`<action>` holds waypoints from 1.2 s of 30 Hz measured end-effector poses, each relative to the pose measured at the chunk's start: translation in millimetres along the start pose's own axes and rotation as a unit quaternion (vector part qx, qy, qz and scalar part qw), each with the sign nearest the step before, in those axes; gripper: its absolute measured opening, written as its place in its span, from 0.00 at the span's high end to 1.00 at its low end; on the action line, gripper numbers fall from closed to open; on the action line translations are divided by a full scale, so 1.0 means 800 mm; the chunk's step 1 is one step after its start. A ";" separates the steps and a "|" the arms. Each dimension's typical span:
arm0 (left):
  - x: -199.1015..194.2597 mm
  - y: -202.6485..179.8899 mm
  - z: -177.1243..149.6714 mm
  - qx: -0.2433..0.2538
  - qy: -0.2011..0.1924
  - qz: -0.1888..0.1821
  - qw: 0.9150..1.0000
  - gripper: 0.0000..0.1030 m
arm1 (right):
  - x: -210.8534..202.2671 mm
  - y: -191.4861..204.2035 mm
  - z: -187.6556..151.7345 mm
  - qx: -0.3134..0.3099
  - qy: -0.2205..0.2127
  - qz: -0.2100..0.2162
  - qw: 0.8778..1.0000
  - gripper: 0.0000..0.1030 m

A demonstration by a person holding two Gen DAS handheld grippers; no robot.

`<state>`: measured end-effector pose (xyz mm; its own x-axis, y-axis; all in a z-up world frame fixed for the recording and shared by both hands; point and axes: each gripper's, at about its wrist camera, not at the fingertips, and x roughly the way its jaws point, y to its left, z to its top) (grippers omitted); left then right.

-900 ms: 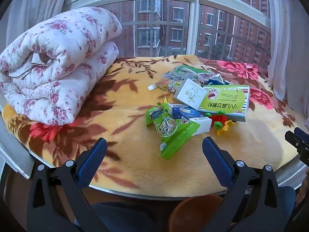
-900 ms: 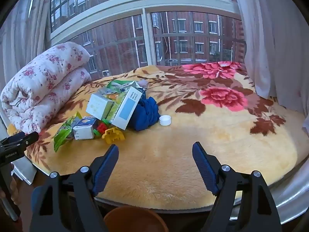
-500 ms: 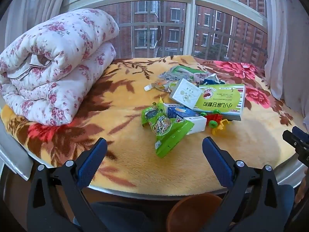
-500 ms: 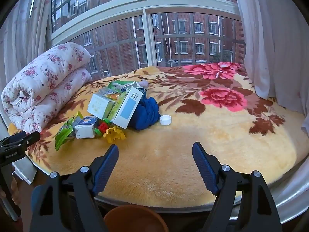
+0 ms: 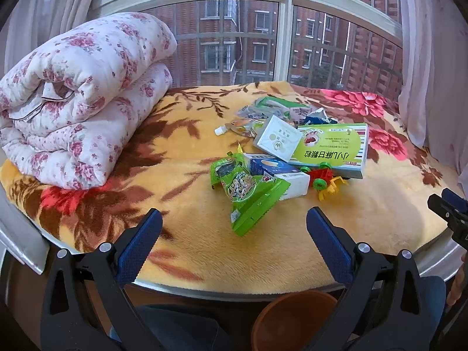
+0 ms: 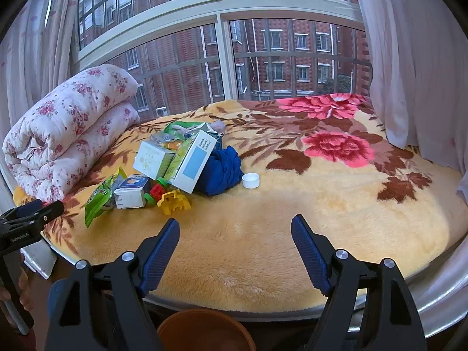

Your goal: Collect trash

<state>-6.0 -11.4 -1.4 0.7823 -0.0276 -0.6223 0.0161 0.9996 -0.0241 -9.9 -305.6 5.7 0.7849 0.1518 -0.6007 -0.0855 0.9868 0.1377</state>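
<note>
A pile of trash lies on the flowered yellow blanket point(image 5: 187, 234). It holds a green snack bag point(image 5: 248, 193), a blue and white small box point(image 5: 278, 172), a green medicine box point(image 5: 333, 149), a white box point(image 5: 278, 140) and wrappers point(image 5: 272, 108) behind. My left gripper point(image 5: 234, 234) is open and empty, just short of the green bag. My right gripper point(image 6: 235, 239) is open and empty, over bare blanket to the right of the pile. The right wrist view shows the green bag point(image 6: 98, 201), a white cap point(image 6: 251, 180) and a blue cloth point(image 6: 222, 172).
A rolled floral quilt point(image 5: 79, 96) lies at the left. A red and yellow toy point(image 5: 327, 181) lies by the boxes. A brown bin point(image 5: 292, 318) stands below the bed's edge, also in the right wrist view point(image 6: 204, 330). Windows and curtains stand behind.
My left gripper has shifted a little, so the pile sits slightly lower and more left in its view. The right gripper has hardly moved. Both stay open.
</note>
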 end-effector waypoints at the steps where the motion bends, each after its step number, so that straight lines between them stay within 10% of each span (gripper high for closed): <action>1: 0.000 0.000 0.000 0.000 0.000 0.000 1.000 0.07 | 0.000 0.000 0.000 0.000 0.000 0.000 1.000 0.25; 36: 0.001 0.000 0.001 -0.001 0.002 -0.001 1.000 0.07 | -0.003 0.002 0.001 -0.003 0.001 -0.001 1.000 0.25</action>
<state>-4.9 -11.7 -1.7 0.7800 -0.0292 -0.6251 0.0165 0.9995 -0.0261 -11.3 -304.7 7.7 0.7833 0.1503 -0.6032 -0.0873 0.9873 0.1327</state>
